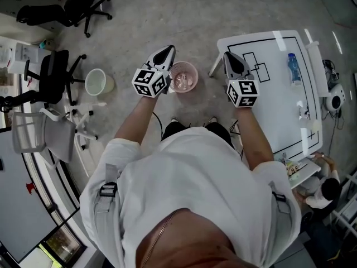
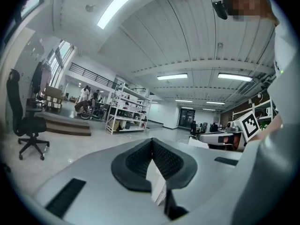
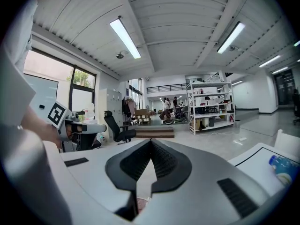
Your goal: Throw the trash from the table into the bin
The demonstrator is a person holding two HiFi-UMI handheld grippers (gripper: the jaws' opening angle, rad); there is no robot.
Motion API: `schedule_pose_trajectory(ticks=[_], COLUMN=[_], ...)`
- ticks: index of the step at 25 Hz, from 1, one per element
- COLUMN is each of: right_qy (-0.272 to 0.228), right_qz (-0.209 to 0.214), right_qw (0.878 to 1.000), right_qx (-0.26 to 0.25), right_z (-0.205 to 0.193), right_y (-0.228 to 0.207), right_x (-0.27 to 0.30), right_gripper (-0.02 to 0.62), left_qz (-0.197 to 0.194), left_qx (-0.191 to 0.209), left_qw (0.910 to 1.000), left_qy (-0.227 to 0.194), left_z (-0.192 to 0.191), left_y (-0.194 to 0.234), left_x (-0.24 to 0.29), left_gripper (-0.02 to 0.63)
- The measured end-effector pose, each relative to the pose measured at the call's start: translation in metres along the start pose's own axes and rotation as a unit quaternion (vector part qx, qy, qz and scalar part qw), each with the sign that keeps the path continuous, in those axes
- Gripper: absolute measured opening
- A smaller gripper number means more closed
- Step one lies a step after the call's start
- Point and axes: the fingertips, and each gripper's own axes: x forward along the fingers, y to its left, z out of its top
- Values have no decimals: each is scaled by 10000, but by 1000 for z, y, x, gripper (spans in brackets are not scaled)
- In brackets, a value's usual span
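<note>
A pink bin [image 1: 183,76] with clear crumpled trash inside stands on the floor in front of the person. My left gripper [image 1: 168,50] is held up just left of the bin, my right gripper [image 1: 229,55] just right of it, beside the white table [image 1: 281,116]. A blue-labelled bottle [image 1: 293,68] lies on that table. In the left gripper view my left gripper [image 2: 152,140] has its jaws together; a pale shape shows through the gap below them and I cannot tell what it is. My right gripper [image 3: 151,142] is also shut and empty, with the bin [image 3: 140,203] glimpsed below it.
A white bucket [image 1: 96,82] stands on the floor left of the bin. Office chairs [image 1: 53,77] and a folded grey chair [image 1: 42,132] crowd the left side. Another person [image 1: 325,188] sits at the table's near right corner. Shelving [image 3: 211,107] stands far across the room.
</note>
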Motion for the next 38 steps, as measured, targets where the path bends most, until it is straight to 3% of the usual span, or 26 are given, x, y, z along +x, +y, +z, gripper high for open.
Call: schedule_pose_trajectory(ticks=[5, 11, 17, 22, 29, 38], right_qy=[-87, -163, -143, -57, 80, 591], right_qz=[-385, -1134, -2108, -2665, -2886, -2959], right_qw=[9992, 9931, 9762, 9611, 9534, 9499], right_qx=[74, 239, 496, 719, 877, 816], right_z=[3, -6, -30, -50, -69, -97], right_y=[-23, -79, -157, -218, -282, -341], right_x=[-24, -78, -159, -214, -246, -234], right_gripper=[3, 3, 3, 3, 3, 13], left_qz=[-371, -1063, -1826, -2218, -2444, -2852], left_qx=[64, 182, 279, 324, 409, 446], left_qw=[9993, 9941, 9821, 9732, 9662, 9512], left_qy=[37, 150, 364, 509, 713, 1092], left_z=[3, -1, -17, -27, -42, -67], left_y=[-25, -85, -171, -236, -293, -313], left_x=[21, 68, 125, 165, 213, 278], left_gripper=[9, 9, 9, 9, 9, 9])
